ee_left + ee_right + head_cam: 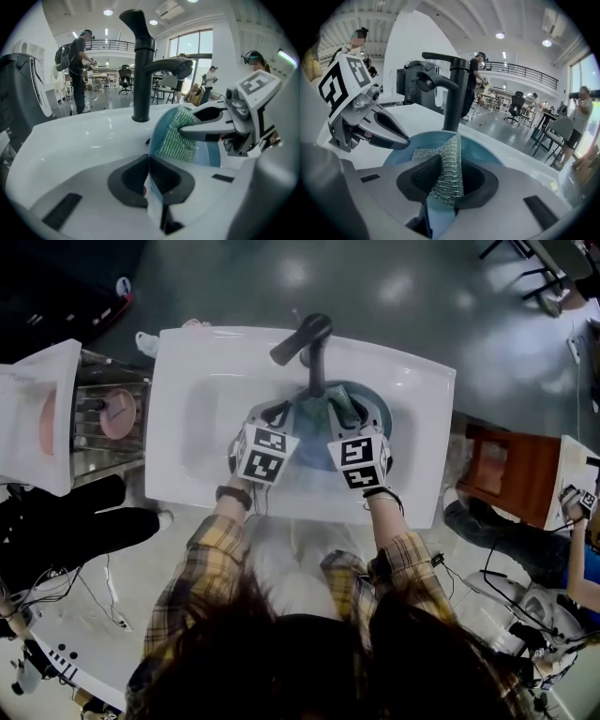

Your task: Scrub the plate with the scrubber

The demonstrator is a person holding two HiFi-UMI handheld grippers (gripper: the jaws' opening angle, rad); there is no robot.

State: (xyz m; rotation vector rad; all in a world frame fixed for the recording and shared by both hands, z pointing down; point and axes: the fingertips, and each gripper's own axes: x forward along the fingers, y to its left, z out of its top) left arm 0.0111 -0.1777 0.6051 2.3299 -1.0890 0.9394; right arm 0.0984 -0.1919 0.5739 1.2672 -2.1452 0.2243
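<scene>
A blue plate (367,393) stands tilted on edge in the white sink (187,409), just under the black faucet (309,343). My left gripper (278,413) is shut on the plate's near rim (151,185); the rim runs between its jaws in the left gripper view. My right gripper (342,409) is shut on a silvery green mesh scrubber (450,145), which lies against the plate's face (483,147). From the left gripper view, the scrubber (180,136) rests on the plate with the right gripper (187,133) reaching in from the right.
The faucet spout (173,65) hangs just above the plate. A metal dish rack (103,418) with a pink plate (117,413) stands left of the sink. A wooden stool (506,470) is at the right. Several people stand in the room beyond.
</scene>
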